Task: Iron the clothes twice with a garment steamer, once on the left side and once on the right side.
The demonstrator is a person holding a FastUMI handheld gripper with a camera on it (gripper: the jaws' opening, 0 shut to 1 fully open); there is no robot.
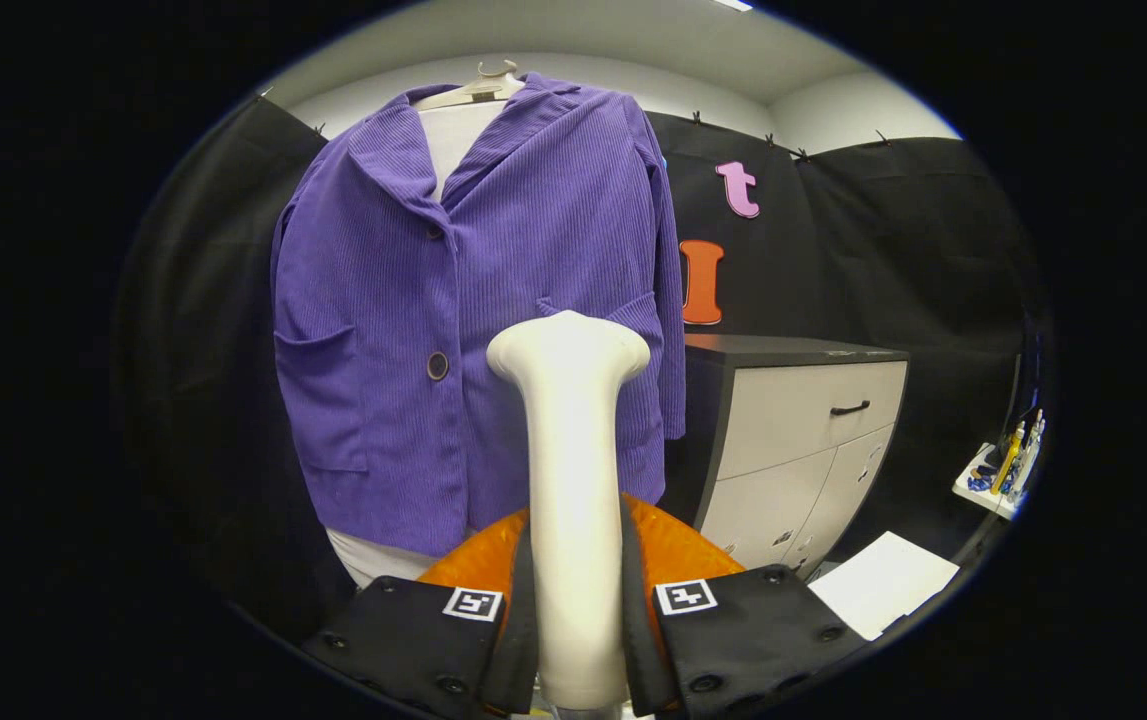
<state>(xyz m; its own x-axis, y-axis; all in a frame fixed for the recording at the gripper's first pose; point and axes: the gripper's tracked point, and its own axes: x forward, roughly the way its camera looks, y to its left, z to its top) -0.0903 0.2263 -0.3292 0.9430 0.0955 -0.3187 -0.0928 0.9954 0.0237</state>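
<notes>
Cream plastic runs up between the two fingers: the garment steamer [573, 480], its handle clamped from both sides by the gripper [578, 610], one finger [518, 620] pressing on its left, the other on its right. An orange part of the steamer [678, 550] bulges out behind the fingers on either side. The steamer's flared head ends in front of the lower middle of the purple jacket [453, 320] and hides the cloth behind it, just beside the lower button [437, 365]; whether the head touches the fabric cannot be told. The ribbed jacket hangs on a pale hanger [478, 88] over a white form [453, 140], with a white hem [368, 560] showing below it. To the right of the jacket, behind its sleeve, stands a cabinet [803, 420] with a dark top and light drawers. Near its foot a white sheet [883, 580] lies flat. Farther right, a small white shelf [988, 490] holds several small coloured items, too small to identify. Black cloth lines the booth wall [883, 240] behind everything.
</notes>
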